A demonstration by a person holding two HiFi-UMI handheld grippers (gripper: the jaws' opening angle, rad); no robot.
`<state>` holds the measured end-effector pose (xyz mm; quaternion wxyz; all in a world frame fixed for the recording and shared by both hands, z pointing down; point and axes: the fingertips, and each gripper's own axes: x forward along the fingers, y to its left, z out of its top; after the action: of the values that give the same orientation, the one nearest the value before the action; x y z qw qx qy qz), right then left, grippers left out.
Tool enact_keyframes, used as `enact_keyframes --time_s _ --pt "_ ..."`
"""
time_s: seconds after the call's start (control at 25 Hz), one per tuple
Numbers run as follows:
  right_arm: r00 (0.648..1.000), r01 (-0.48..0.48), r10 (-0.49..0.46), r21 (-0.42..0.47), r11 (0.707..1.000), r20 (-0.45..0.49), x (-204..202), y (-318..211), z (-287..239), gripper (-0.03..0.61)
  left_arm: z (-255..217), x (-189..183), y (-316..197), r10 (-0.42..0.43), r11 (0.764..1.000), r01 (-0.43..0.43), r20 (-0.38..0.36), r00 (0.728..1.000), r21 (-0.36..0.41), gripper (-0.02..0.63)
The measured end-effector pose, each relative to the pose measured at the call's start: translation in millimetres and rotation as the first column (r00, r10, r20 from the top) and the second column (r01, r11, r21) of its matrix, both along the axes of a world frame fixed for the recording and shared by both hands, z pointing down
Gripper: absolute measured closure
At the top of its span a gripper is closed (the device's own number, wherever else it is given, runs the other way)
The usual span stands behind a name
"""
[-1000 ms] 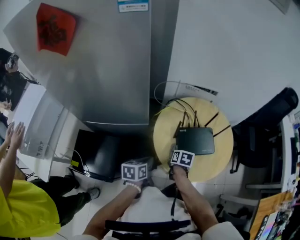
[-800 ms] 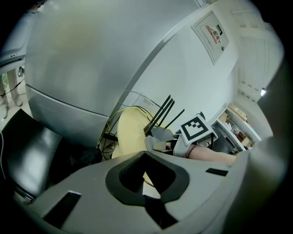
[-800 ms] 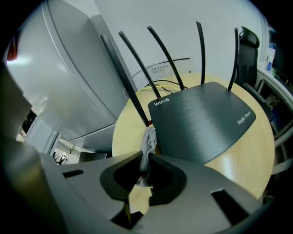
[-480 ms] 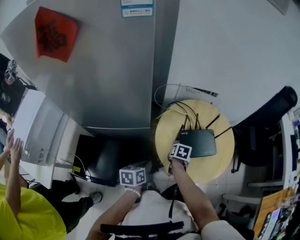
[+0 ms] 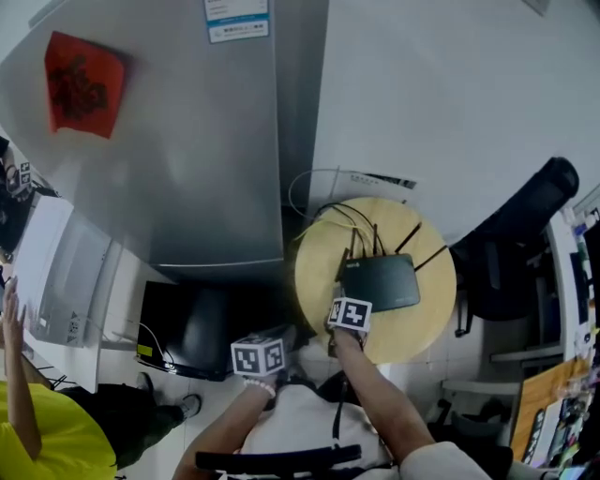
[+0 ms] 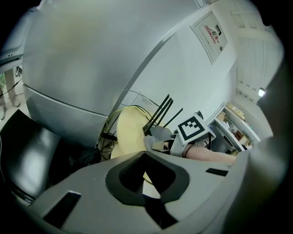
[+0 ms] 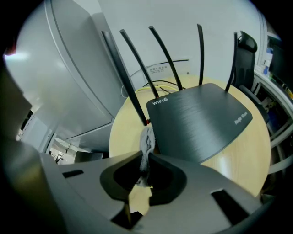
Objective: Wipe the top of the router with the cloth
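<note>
Left gripper (image 6: 144, 154) is pinched closed on nothing, hanging left of the one table (image 5: 431, 309), which is round with a pale wood top. Right gripper (image 7: 145, 159) has its jaws clamped on the single cloth (image 7: 147, 137), a fuzzy grey-white crumpled strip pressed against the left edge of the one router (image 7: 201, 119). That's a flat slab in brushed matte black with four thin stick antennas (image 7: 165, 57), sitting on the table.

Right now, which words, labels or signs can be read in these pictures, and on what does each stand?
"WiFi6": on the top of the router, near a corner.
Too blurred to read: the brand mark at another router corner.
Too small to read: the label on the grey fridge.
Blurred: the dark character on the red paper, same fridge.
</note>
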<state>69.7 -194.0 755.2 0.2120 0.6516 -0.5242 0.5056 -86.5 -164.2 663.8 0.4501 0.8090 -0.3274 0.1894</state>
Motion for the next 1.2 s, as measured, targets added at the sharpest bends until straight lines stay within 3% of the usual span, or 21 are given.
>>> enact_keyframes --time_s 0.8,1.2 --pt "1.000 0.023 -0.023 -0.013 1.000 -0.014 22.7 62.9 8.5 0.531 5.6 38.5 21.4 0.086 0.996 -0.086 -0.010 0.996 -0.024 0.617" --pt "0.998 0.058 -0.058 -0.023 0.998 0.006 45.7 81.5 13.4 0.531 4.3 50.6 30.3 0.050 0.999 -0.050 0.016 0.999 -0.020 0.617"
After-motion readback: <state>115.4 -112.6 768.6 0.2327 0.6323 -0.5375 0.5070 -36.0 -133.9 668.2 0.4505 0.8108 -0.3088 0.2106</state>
